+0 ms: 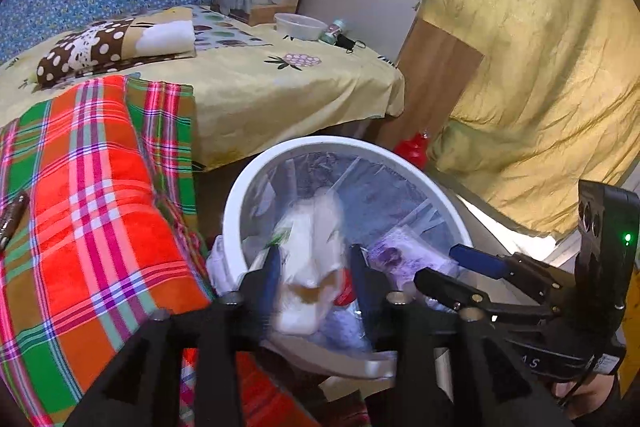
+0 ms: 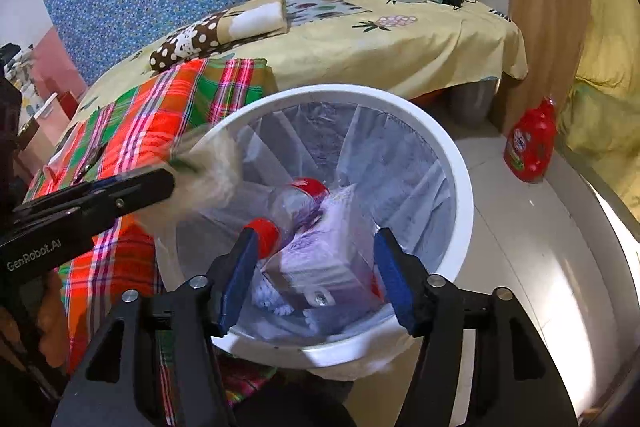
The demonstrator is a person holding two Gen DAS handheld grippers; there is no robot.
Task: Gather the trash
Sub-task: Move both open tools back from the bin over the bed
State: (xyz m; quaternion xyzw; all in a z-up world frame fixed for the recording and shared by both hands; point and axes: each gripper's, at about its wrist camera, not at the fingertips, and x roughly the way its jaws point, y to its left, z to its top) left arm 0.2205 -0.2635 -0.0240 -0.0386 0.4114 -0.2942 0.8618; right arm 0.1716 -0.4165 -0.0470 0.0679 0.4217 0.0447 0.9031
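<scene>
A white trash bin (image 1: 236, 199) with a clear liner stands beside the bed; it also shows in the right wrist view (image 2: 460, 163). Inside lie a red-capped clear bottle (image 2: 300, 199) and a purple-printed carton (image 2: 320, 259). My left gripper (image 1: 316, 267) is over the bin's left rim with a blurred white crumpled wrapper (image 1: 312, 267) between its fingers; from the right wrist view the wrapper (image 2: 212, 171) sits at its fingertips. I cannot tell whether the jaws still pinch it. My right gripper (image 2: 316, 275) is open and empty above the bin's near rim.
A plaid blanket (image 1: 88, 195) lies on the bed left of the bin. On the far bed sit a plastic bowl (image 1: 300, 26), a small bottle (image 1: 333, 31) and a black mask (image 1: 352, 45). A red detergent bottle (image 2: 530, 143) stands on the floor at right.
</scene>
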